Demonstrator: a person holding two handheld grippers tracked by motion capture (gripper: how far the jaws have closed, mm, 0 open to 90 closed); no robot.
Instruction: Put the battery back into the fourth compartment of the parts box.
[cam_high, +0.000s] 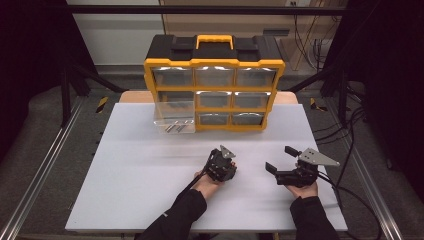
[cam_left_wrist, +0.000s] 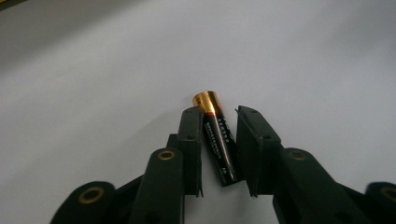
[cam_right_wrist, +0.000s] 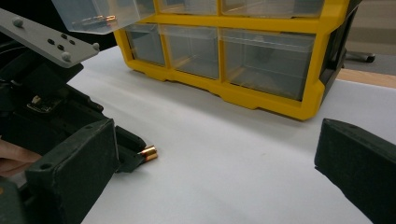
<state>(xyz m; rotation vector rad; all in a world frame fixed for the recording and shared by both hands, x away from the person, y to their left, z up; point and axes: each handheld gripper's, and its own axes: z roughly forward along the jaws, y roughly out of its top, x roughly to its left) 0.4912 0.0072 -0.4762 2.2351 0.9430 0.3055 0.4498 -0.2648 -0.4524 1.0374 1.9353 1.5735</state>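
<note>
**Battery between the left tongs, right tongs spread wide**

A black battery (cam_left_wrist: 217, 140) with a gold cap lies flat on the white bench (cam_high: 140, 180), between the two jaws of the left tongs (cam_left_wrist: 215, 122). The jaws stand on either side of it. The left jaw sits against the battery's side; a narrow gap shows at the right jaw, so the tongs are nearly closed around the battery but not clearly pinching it. The gold end pokes out past the jaw tips, pointing away from the hand.

In the high view the left tongs (cam_high: 223, 165) rest on the bench a little right of its middle, toward the near edge, with a hand (cam_high: 207, 184) behind them. The right tongs (cam_high: 282, 161) lie near the bench's right side, just beside the left ones, their jaws spread wide with nothing between them.

At the far edge of the bench stands a yellow and black drawer organizer (cam_high: 215, 85). One clear drawer (cam_high: 174, 114) is pulled out at its left side, with a few small metal pieces (cam_high: 175, 127) lying inside. From the right gripper view the battery's gold tip (cam_right_wrist: 149, 153) shows at the left tongs' jaws, well short of the organizer (cam_right_wrist: 261, 100).
</note>
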